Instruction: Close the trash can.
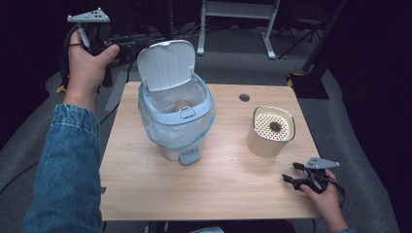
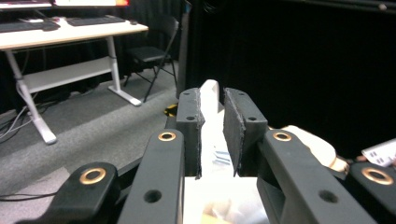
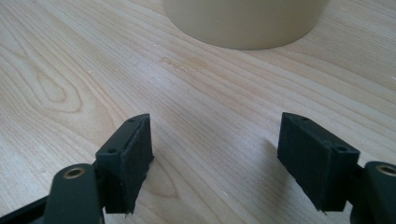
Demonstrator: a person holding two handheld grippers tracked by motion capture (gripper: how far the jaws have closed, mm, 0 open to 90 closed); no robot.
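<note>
A dark studio surrounds the wooden table. My left gripper, jaws narrowed on nothing, hangs well off behind the lidded bin, lid up. My right gripper rests spread before the cream canister. Next I'd judge: reach the canister's dark lump. The bin's contents are unclear.

Cream pot cropped (top edge)

my left gripper has a grey three-cornered plate dotted with small holes, and the arm wears a blue denim sleeve. in my left gripper view, black jaw links carry brass-ringed pivots and screw holes. my right gripper is black, cabled, grey-plated.
</note>
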